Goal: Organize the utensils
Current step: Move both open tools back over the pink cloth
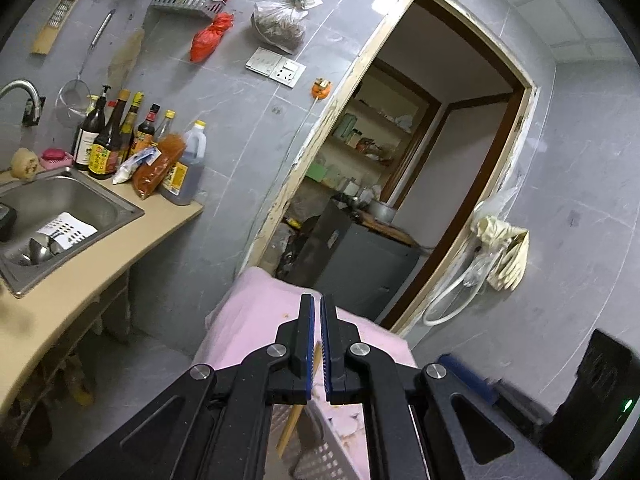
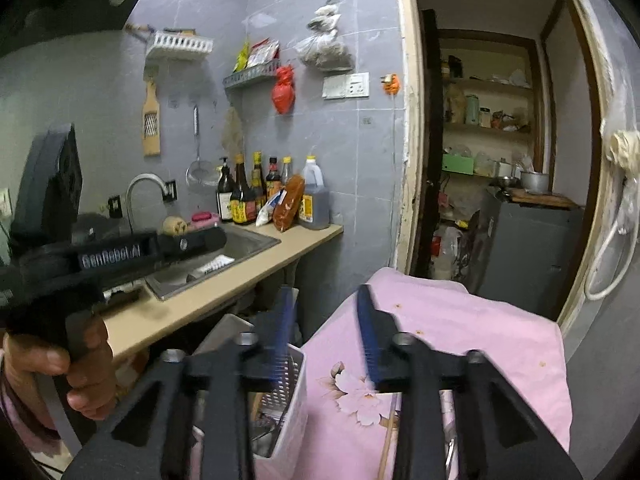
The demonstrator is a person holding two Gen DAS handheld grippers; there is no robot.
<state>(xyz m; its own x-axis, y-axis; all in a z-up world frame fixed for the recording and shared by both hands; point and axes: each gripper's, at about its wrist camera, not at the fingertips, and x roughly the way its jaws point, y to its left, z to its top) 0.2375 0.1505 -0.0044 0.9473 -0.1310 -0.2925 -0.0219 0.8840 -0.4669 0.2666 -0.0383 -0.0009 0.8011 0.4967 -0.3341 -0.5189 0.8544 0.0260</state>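
Observation:
A white perforated utensil basket (image 2: 290, 384) stands on a pink flowered cloth (image 2: 460, 340), with metal utensils inside it. A wooden chopstick (image 2: 386, 448) lies on the cloth beside it. My right gripper (image 2: 324, 294) hovers above basket and cloth, open, with nothing between its fingers. In the left wrist view my left gripper (image 1: 316, 300) is shut and empty over the same cloth (image 1: 256, 312). Below it I see the basket (image 1: 328, 452) and a chopstick (image 1: 290, 424). A hand (image 2: 40, 364) holds the left gripper's handle at the left of the right wrist view.
A steel sink (image 1: 80, 200) in a beige counter (image 1: 100, 272) holds a ladle (image 1: 38, 252) and a white slotted piece (image 1: 66, 230). Sauce bottles (image 1: 120, 140) line the wall. An open doorway (image 1: 420, 160) leads to a storeroom with a grey cabinet (image 1: 360, 256).

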